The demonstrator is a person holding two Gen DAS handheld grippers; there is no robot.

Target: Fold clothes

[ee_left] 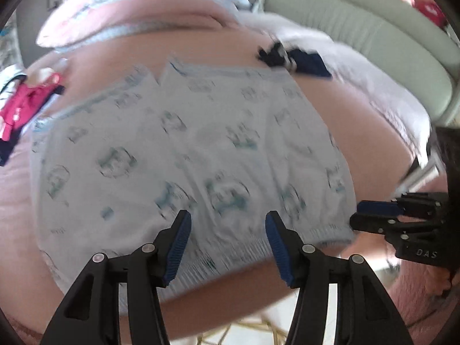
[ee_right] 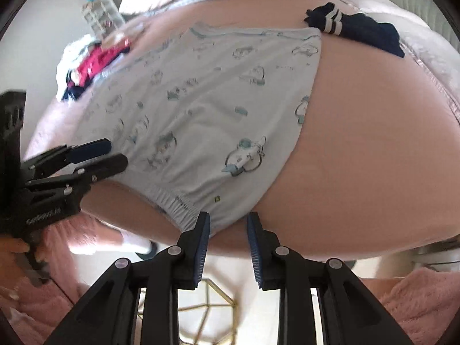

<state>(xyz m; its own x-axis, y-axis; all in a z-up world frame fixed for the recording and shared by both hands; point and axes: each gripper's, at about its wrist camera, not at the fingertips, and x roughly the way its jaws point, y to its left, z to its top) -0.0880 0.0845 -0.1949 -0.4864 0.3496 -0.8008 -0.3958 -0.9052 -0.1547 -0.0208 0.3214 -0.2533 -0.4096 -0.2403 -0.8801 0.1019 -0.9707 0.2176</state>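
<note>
Pale blue printed pyjama trousers [ee_left: 187, 158] lie flat on the pink bed [ee_left: 359, 120], elastic waistband toward me. My left gripper [ee_left: 228, 225] hovers open over the waistband's middle, with cloth showing below the gap and neither pad touching it. The right gripper [ee_left: 365, 217] comes in from the right at the waistband's end. In the right wrist view the trousers [ee_right: 215, 100] taper to a waistband corner at my right gripper [ee_right: 228, 225], which is open; the corner lies by its left finger, not pinched. The left gripper [ee_right: 115, 153] reaches over the garment's left edge.
A navy sock with white stripes [ee_right: 353, 28] lies beyond the trouser legs. A heap of red, white and navy clothes [ee_right: 86, 66] sits at the bed's left. A pink pillow [ee_left: 129, 8] and a grey padded headboard [ee_left: 359, 37] stand behind. A gold wire basket [ee_right: 207, 310] is on the floor below.
</note>
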